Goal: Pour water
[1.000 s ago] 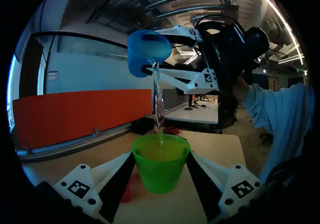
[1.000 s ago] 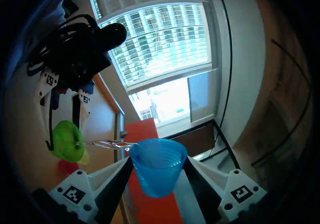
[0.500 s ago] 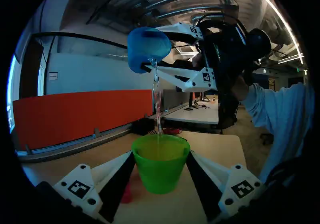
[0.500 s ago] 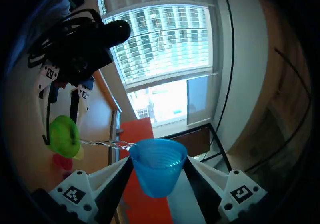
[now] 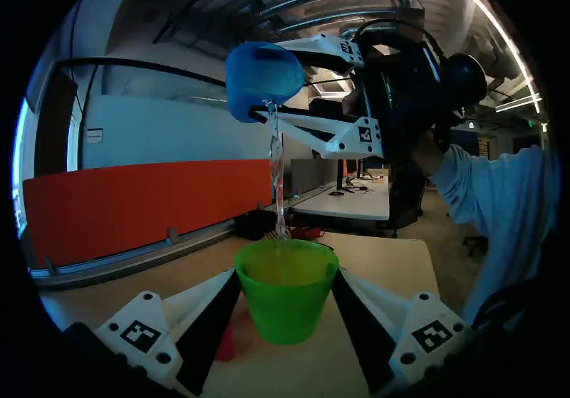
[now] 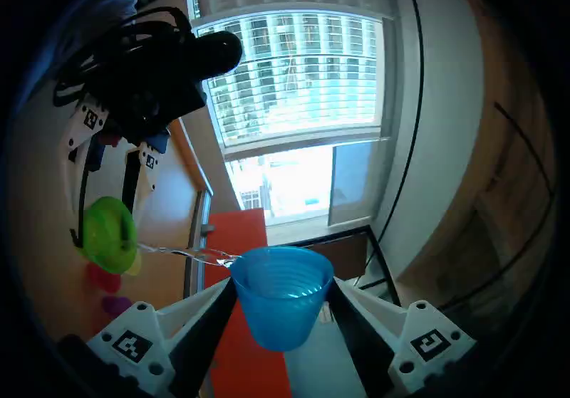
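While my right hand-held gripper clamps the tipped blue cup above and ahead of my left hand-held gripper, water streams into the green cup clamped between the left one's fingers. Pouring is underway, I judge; finishing and righting the blue cup remain.

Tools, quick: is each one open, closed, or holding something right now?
Left tool: closed on the green cup, upright.
Right tool: closed on the blue cup, tipped, water streaming into the green cup.
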